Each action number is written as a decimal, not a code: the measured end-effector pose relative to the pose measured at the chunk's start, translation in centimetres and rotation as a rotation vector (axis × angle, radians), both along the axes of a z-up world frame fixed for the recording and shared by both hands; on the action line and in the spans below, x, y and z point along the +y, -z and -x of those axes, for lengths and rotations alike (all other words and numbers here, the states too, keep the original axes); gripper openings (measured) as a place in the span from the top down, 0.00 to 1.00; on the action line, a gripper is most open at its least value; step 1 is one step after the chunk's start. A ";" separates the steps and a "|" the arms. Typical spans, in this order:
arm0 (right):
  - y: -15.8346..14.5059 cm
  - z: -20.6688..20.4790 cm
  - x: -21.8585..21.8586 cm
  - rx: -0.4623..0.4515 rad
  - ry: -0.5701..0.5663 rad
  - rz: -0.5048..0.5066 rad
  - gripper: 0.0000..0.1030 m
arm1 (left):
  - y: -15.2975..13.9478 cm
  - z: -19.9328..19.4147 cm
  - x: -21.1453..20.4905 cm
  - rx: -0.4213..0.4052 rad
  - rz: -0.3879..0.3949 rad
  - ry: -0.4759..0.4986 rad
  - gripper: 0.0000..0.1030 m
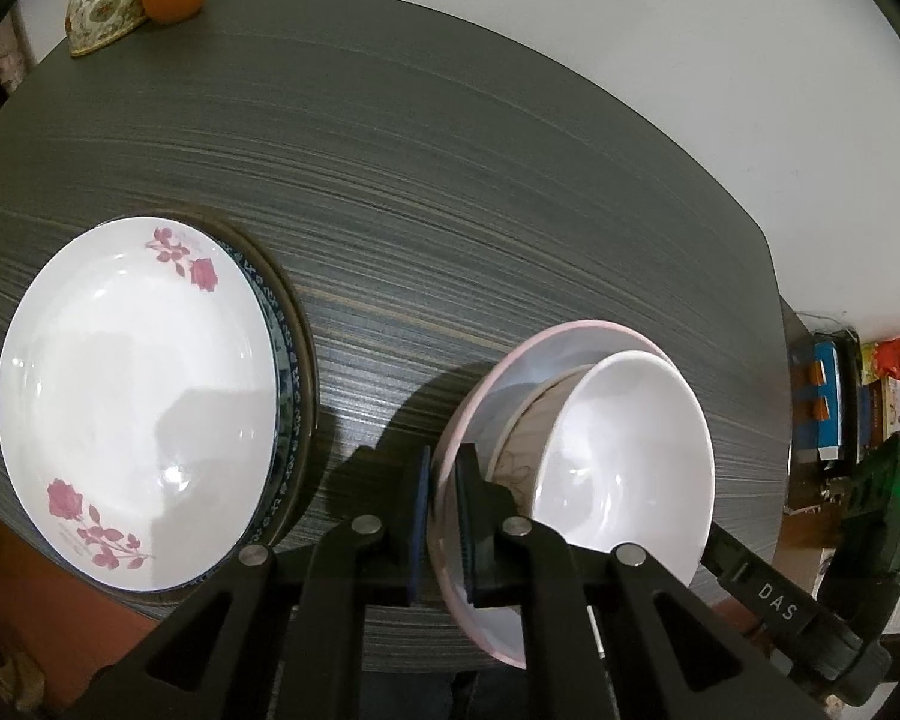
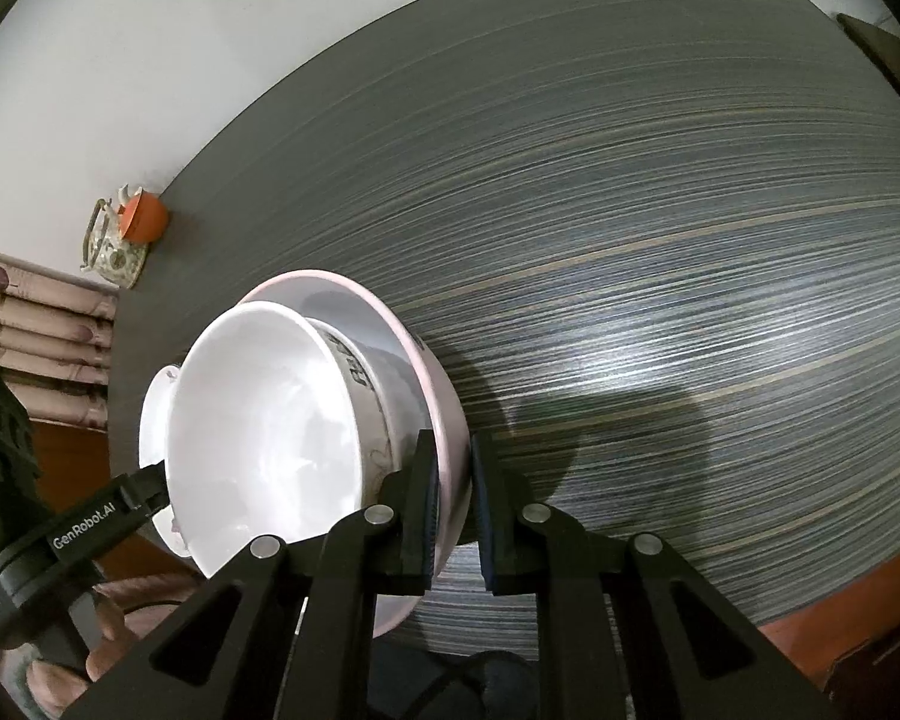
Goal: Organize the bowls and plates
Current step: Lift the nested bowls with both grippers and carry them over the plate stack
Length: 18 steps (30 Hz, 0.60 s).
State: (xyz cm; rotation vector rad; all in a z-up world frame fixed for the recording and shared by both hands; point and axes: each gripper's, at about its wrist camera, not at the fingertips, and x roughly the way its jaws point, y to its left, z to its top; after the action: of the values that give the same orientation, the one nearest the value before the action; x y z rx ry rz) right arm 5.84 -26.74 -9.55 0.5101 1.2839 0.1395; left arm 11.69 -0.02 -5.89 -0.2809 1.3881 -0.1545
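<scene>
Both grippers grip the pink-rimmed bowl (image 1: pixel 576 348) by opposite rims, left gripper (image 1: pixel 444 516) and right gripper (image 2: pixel 453 516) jaws nearly closed; white bowl (image 1: pixel 624 456) nested inside, near desk (image 1: pixel 450 180) front edge. Plate stack (image 1: pixel 138 396) lies leftward.

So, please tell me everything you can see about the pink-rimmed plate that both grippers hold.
The pink-rimmed plate is white inside with a pale pink edge, glossy, ceramic by its look. It is round and shallow. A stack of bowls sits in it. The left gripper pinches its rim on one side, the right gripper on the opposite side. It is over the near edge of the dark table; whether it touches the table is unclear.
</scene>
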 end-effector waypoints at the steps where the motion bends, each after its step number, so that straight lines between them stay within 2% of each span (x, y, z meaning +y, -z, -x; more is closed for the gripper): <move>1: -0.1 0.0 0.0 -0.001 0.000 0.004 0.87 | 0.0 0.0 0.0 -0.001 0.001 0.001 0.93; 18: -1.7 0.2 0.6 -0.036 0.008 0.021 0.87 | -2.0 0.0 1.0 -0.038 0.006 -0.006 0.94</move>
State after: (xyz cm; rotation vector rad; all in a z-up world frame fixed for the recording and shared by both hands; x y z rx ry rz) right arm 5.62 -26.15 -7.89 0.4921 1.2468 0.1279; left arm 11.71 0.97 -3.89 -0.2858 1.3487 -0.1589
